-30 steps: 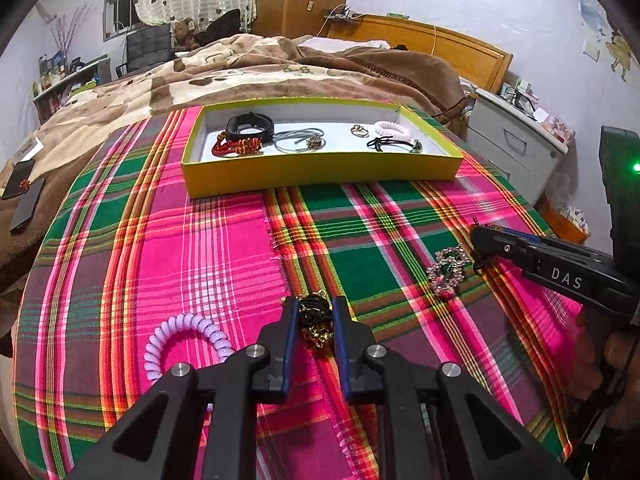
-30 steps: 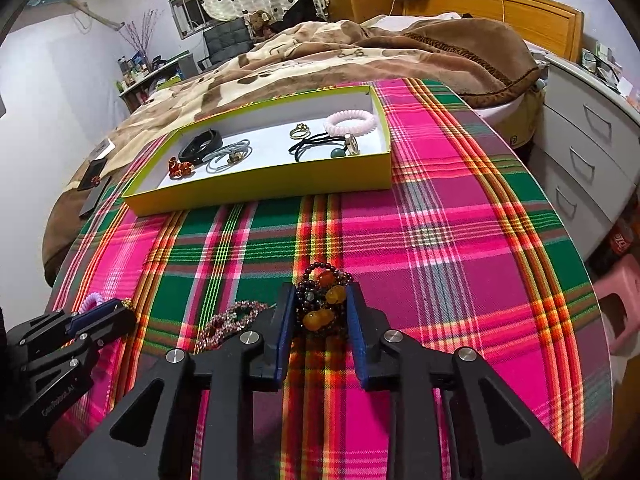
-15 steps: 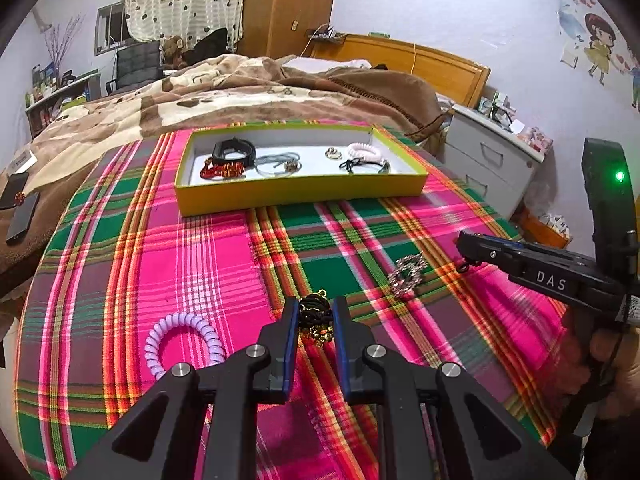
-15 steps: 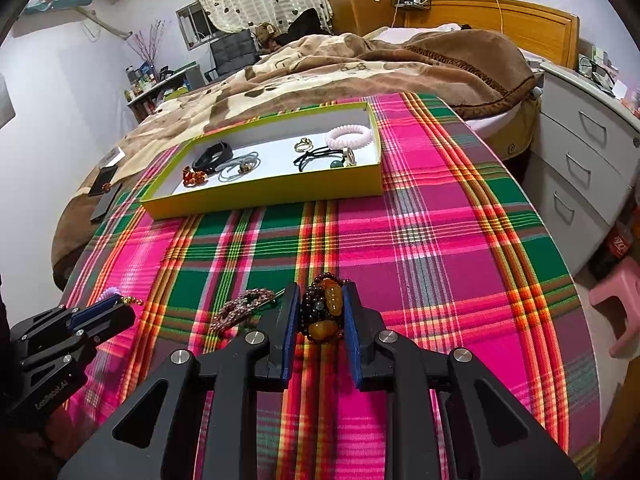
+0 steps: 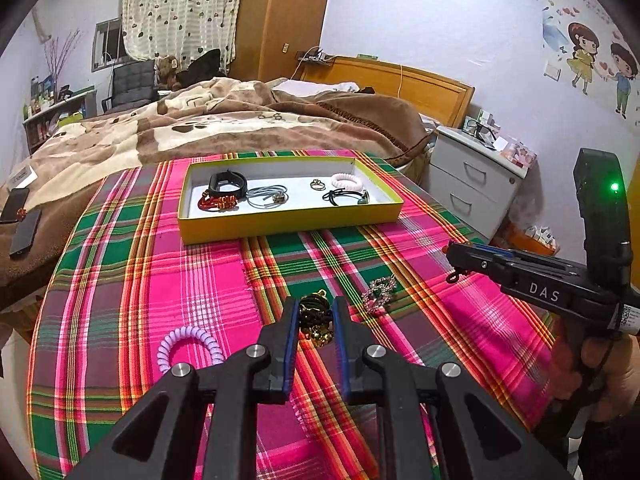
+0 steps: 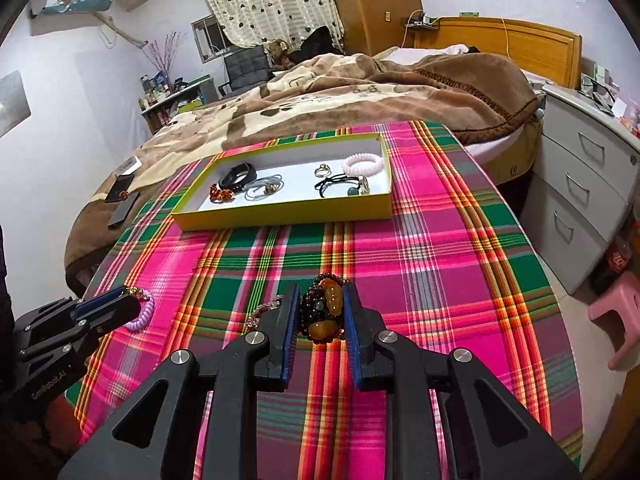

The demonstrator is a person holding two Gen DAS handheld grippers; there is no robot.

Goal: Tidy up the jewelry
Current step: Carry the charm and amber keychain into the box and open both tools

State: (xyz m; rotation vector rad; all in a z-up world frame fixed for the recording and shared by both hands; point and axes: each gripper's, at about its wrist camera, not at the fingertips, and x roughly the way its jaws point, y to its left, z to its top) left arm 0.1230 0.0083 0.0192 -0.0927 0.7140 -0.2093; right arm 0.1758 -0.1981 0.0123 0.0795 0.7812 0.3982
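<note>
Bracelet (image 6: 323, 312) of dark and amber beads, bunched between right gripper (image 6: 320, 312) pads.

A plaid-covered table (image 5: 120, 280) bears a yellow tray (image 5: 288, 226), lilac coil hair-tie (image 5: 188, 346) and silver bracelet (image 5: 378, 292).

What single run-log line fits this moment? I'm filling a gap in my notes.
left gripper: shut on black-and-gold bracelet | right gripper: shut on dark beaded amber bracelet | yellow tray: not reached

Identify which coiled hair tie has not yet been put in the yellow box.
The lilac coiled hair tie, lying on the plaid cloth; the pale pink one already sits inside the yellow box.
</note>
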